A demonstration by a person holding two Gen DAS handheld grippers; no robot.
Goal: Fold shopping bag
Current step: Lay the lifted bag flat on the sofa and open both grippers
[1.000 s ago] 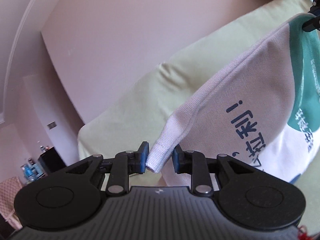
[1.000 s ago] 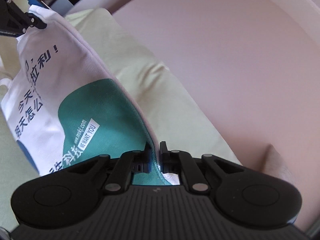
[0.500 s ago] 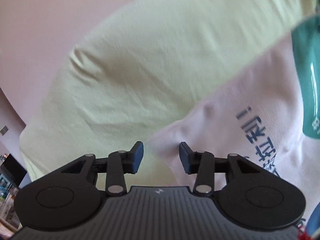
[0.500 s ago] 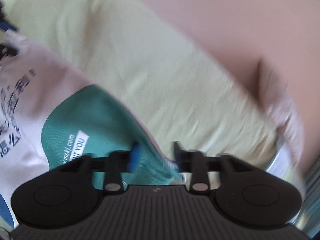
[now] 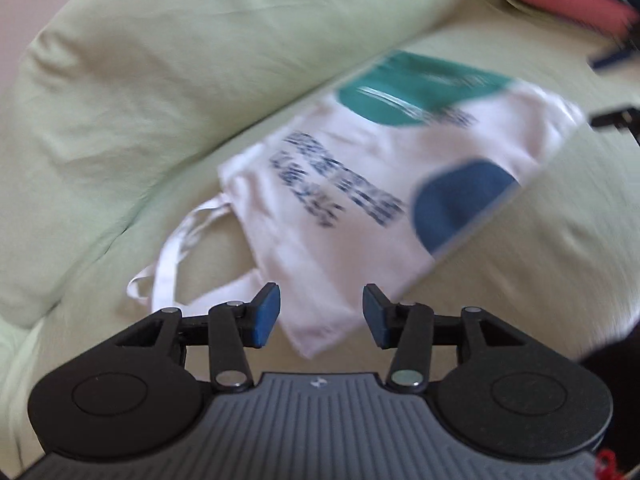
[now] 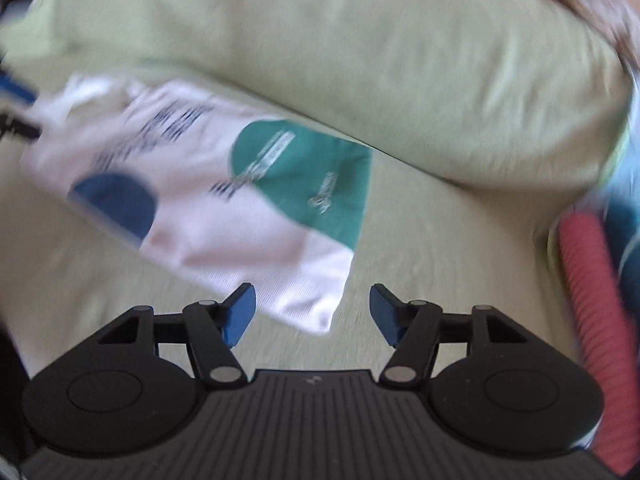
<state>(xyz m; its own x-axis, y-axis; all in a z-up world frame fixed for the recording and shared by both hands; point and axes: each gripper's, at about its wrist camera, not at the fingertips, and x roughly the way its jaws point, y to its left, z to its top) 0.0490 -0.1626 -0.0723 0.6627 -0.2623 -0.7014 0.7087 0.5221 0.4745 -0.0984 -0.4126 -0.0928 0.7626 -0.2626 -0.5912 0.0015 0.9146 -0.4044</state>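
Note:
The shopping bag (image 5: 360, 184) is white cloth with a green patch, a blue patch and dark printed text. It lies flat on the pale green sofa seat (image 5: 540, 240), its white handles (image 5: 176, 248) trailing to the left. My left gripper (image 5: 321, 316) is open and empty just above the bag's near corner. In the right wrist view the bag (image 6: 224, 208) lies ahead and left. My right gripper (image 6: 312, 314) is open and empty over the bag's near right corner. Both views are blurred by motion.
A pale green back cushion (image 5: 180, 60) runs behind the bag. A pink ribbed roll (image 6: 592, 292) and dark teal cloth (image 6: 628, 240) lie at the right end of the seat. The other gripper's tips (image 5: 612, 118) show at the right edge of the left view.
Both grippers held the bag's top corners in the air a second ago. They have opened and let go, and the bag now lies on the sofa seat. Both cameras have tilted down.

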